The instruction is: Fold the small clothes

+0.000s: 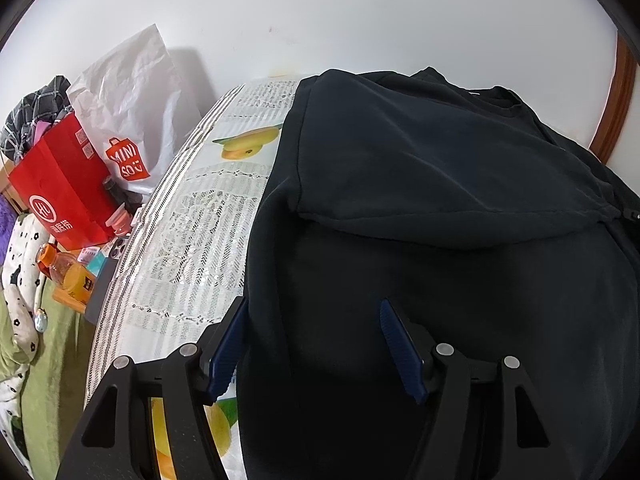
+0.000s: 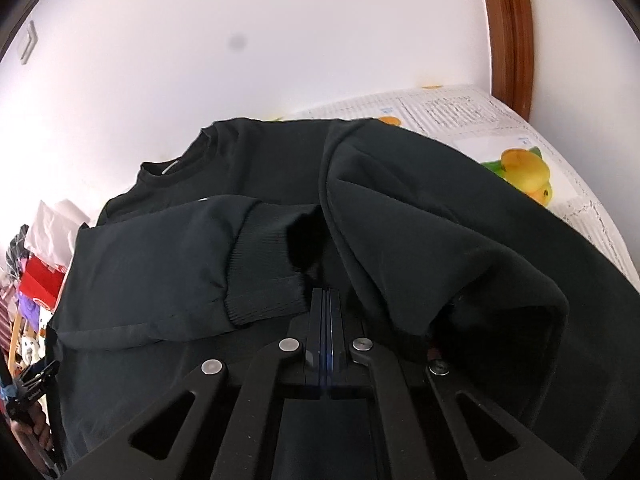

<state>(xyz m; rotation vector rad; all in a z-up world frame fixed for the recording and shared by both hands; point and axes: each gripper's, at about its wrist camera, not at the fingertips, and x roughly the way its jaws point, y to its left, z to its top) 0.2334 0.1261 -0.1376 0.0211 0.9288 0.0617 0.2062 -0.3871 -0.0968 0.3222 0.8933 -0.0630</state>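
Both grippers over black sweatshirt [image 1: 420, 200] on table; left gripper [image 1: 314, 308] spread above hem; right gripper [image 2: 325, 292] pressed together beside sleeve cuff [image 2: 264, 276], fabric between pads unclear.

The black sweatshirt [image 1: 440, 184] covers most of the counter [image 1: 192, 216], leaving a bare strip of patterned cloth along its left side and another at the far right corner. Past the counter's left edge, a red bag [image 1: 64, 184], a white bag [image 1: 132, 112] and an orange bottle [image 1: 70, 270] crowd together. A wooden frame [image 2: 510, 32] stands against the wall at the right.
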